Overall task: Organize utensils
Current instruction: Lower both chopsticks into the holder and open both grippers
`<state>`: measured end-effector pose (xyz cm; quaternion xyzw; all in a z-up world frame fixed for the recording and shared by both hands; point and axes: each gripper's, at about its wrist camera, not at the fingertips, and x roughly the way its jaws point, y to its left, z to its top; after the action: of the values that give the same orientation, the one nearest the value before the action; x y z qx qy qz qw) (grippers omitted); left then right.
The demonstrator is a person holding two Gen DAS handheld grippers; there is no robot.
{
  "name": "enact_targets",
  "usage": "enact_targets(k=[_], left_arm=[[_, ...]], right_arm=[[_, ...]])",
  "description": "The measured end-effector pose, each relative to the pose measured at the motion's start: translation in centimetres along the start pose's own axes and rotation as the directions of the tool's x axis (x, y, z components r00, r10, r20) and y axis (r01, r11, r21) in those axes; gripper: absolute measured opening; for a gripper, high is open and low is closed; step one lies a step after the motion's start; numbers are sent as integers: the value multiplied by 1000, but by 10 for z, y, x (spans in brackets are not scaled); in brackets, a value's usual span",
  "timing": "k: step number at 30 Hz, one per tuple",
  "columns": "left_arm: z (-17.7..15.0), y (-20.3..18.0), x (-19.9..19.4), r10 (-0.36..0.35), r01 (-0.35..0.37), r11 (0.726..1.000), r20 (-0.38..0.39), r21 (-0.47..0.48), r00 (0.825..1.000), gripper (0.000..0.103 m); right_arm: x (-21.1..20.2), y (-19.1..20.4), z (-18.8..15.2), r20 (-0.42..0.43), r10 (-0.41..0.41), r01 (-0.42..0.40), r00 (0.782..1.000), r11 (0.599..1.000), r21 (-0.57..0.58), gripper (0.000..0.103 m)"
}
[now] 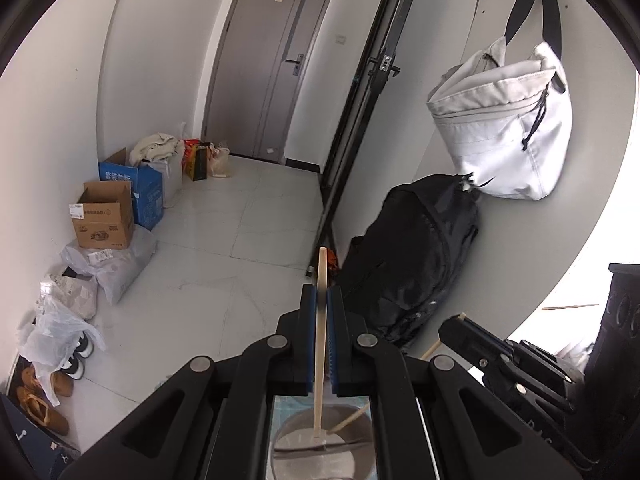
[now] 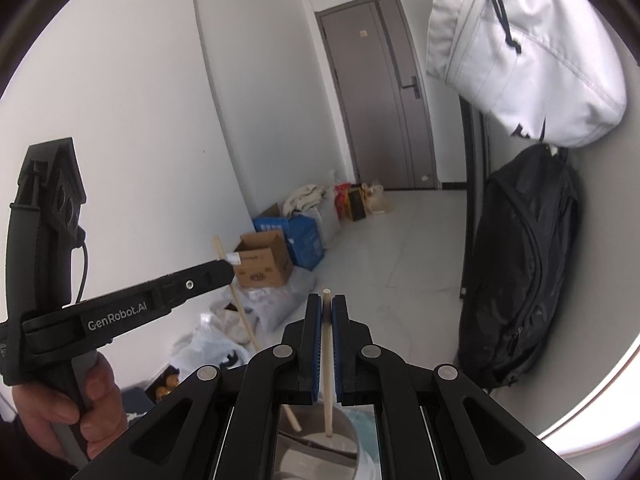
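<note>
Two black handheld claws each pinch a pale wooden chopstick above a round metal pot in a white-walled entryway. In the left wrist view, the left claw [image 1: 322,298] has its blue ribbed pads pressed together on the left chopstick [image 1: 320,344], a flat, slender stick that runs up between the pads, pokes just past their tips and reaches down behind them into the metal pot [image 1: 316,446] directly beneath. In the right wrist view, the right claw [image 2: 327,306] likewise clamps the right chopstick [image 2: 327,360], round-ended and smooth, whose top stands just beyond the fingertips and whose lower end dips into the same brushed-steel pot below. A hand [image 2: 64,404] grips the left claw's handle, off to the right claw's left. Ahead of both claws lie glossy grey floor tiles, with cardboard boxes [image 1: 105,216] and crinkled plastic bags against the wall; to their right, a black backpack [image 1: 412,256] slumps under a hanging white fabric bag [image 1: 504,124].
</note>
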<state>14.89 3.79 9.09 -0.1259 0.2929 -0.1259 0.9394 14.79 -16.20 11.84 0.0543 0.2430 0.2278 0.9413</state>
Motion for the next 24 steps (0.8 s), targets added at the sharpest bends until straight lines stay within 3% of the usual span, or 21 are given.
enact_targets(k=[6,9,11,12,14,17,20,24], left_arm=[[-10,0,17,-28,28,1000,-37,14,999,1],[-11,6,24,-78,76,997,-106,-17,991,1],[-11,10,28,-99,94,995,-161,-40,982,12],[-11,12,26,-98,91,995,-162,-50,982,17],[-11,16,16,-84,77,996,-141,-55,986,38],[-12,24,2,-65,56,995,-111,-84,992,46],[-13,31,-12,-33,23,994,-97,-105,995,51],[-17,29,-25,16,-23,994,-74,-103,997,59]], right_arm=[[18,0,-13,-50,2,-2,999,1000,-4,4],[24,1,-17,-68,18,-17,998,1000,7,7],[23,-2,-20,-68,33,-31,997,999,39,11],[22,-5,-21,-68,38,-34,997,998,60,22],[16,-14,-24,-58,51,-44,997,993,113,36],[-1,-28,-30,-43,39,-31,998,984,173,39],[-17,-37,-38,-35,21,-13,999,977,215,50],[-35,-42,-45,-37,8,1,999,970,243,51]])
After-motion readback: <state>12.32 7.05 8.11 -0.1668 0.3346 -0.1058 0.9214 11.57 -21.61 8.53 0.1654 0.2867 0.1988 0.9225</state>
